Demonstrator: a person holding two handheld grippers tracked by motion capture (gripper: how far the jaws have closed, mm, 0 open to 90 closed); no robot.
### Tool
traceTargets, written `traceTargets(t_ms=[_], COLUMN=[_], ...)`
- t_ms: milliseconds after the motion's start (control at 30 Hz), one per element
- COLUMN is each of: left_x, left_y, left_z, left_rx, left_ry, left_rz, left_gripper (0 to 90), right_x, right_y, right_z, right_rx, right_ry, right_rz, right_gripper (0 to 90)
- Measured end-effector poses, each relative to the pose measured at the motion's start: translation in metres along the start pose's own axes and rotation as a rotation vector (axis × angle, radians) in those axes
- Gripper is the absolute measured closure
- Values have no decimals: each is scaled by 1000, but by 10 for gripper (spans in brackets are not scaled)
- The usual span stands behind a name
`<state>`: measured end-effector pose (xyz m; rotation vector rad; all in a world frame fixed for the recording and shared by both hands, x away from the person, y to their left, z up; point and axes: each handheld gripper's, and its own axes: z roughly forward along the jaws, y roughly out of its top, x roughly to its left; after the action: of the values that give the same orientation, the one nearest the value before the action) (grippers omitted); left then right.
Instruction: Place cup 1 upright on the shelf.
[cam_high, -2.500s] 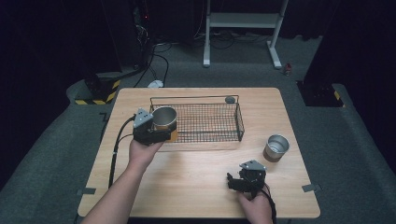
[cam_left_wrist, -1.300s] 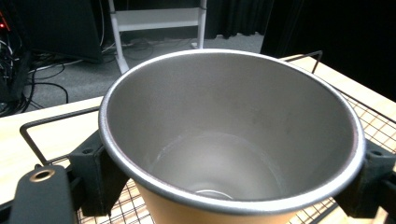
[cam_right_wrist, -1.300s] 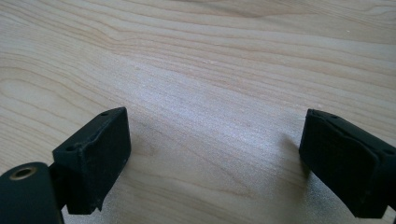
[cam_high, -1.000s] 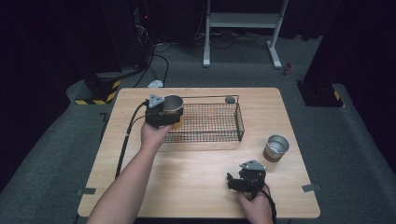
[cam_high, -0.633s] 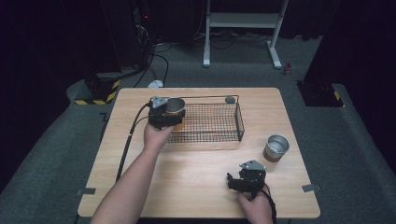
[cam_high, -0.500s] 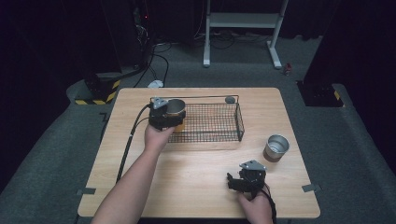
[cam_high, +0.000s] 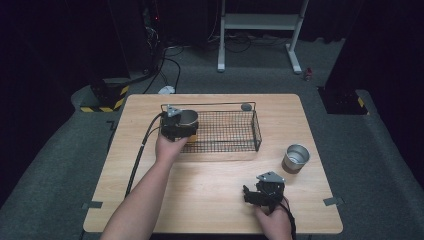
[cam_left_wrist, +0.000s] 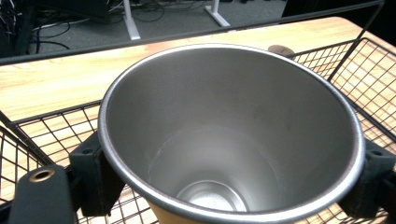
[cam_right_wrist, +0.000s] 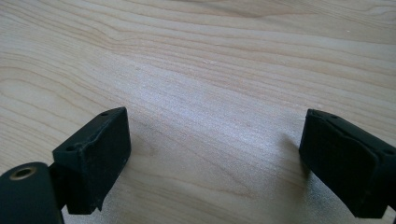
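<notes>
A steel cup (cam_high: 188, 118) with a tan lower band stands upright inside the left end of the black wire basket (cam_high: 231, 104). My left gripper (cam_high: 178, 130) is shut on it from the near side. In the left gripper view the cup (cam_left_wrist: 233, 140) has the two black pads (cam_left_wrist: 93, 172) pressed on its sides, and the left gripper (cam_left_wrist: 231, 184) hangs over the basket mesh (cam_left_wrist: 46, 133). Whether the cup rests on the mesh I cannot tell. My right gripper (cam_high: 247, 193) lies on the table near the front edge, open, with bare wood between its jaws (cam_right_wrist: 215, 158).
A second steel cup (cam_high: 296, 158) stands on the wooden table (cam_high: 215, 200) to the right of the basket. A small dark round thing (cam_high: 246, 106) lies by the basket's far right corner. Cables and a white stand are on the floor beyond.
The left hand carried the cup from the basket's near left corner farther in over the left end, then sank a little. The right gripper has not moved.
</notes>
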<state>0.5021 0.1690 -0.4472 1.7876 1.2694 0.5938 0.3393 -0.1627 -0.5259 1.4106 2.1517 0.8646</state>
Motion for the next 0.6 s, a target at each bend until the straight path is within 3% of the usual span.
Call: traceTargets(t_ms=[600], left_x=[-3], left_y=[-6], left_z=[9], left_rx=[39], left_ry=[52], left_rz=[38], left_gripper=[141], right_x=[0], right_y=[0], right_z=[0], right_rx=[0], right_ry=[0], right_rz=[0], right_gripper=[91])
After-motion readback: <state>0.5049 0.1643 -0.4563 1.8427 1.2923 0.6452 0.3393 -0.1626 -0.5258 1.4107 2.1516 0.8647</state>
